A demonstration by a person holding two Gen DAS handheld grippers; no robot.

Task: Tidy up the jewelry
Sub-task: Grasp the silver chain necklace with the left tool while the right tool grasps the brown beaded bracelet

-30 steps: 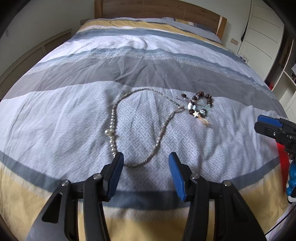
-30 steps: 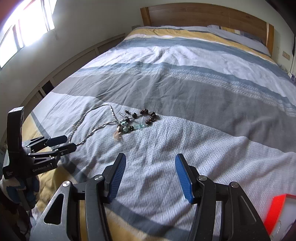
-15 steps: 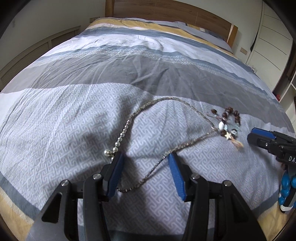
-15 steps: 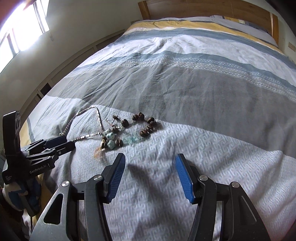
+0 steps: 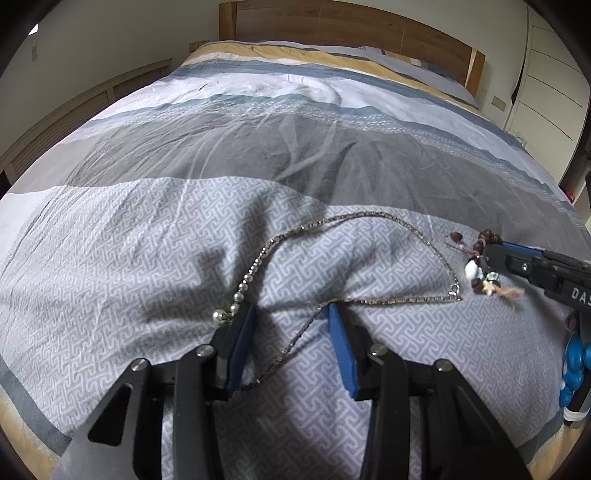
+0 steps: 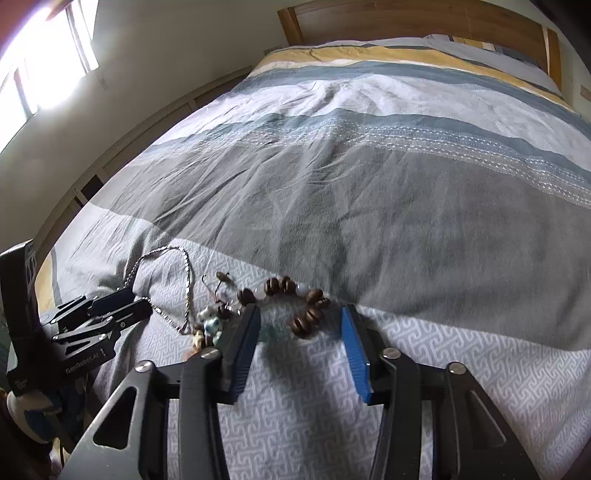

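Note:
A long silver bead necklace (image 5: 369, 221) lies in a loop on the patterned grey bedspread (image 5: 129, 258). My left gripper (image 5: 290, 314) is open, its fingertips pressed into the cover on either side of the necklace's near strand. A brown bead bracelet with white and teal charms (image 6: 295, 302) lies to the right of the necklace (image 6: 188, 273). My right gripper (image 6: 301, 314) is open, with the brown beads between its fingertips. The bracelet also shows in the left wrist view (image 5: 476, 258), partly behind the right gripper.
The striped duvet runs back to a wooden headboard (image 5: 351, 33). White wardrobe doors (image 5: 550, 81) stand at the right. A window (image 6: 33, 62) and low wooden panelling (image 6: 122, 147) are at the left of the bed.
Both grippers have moved forward and down onto the bed. The left one now straddles the necklace strand, and the right one now straddles the bracelet.

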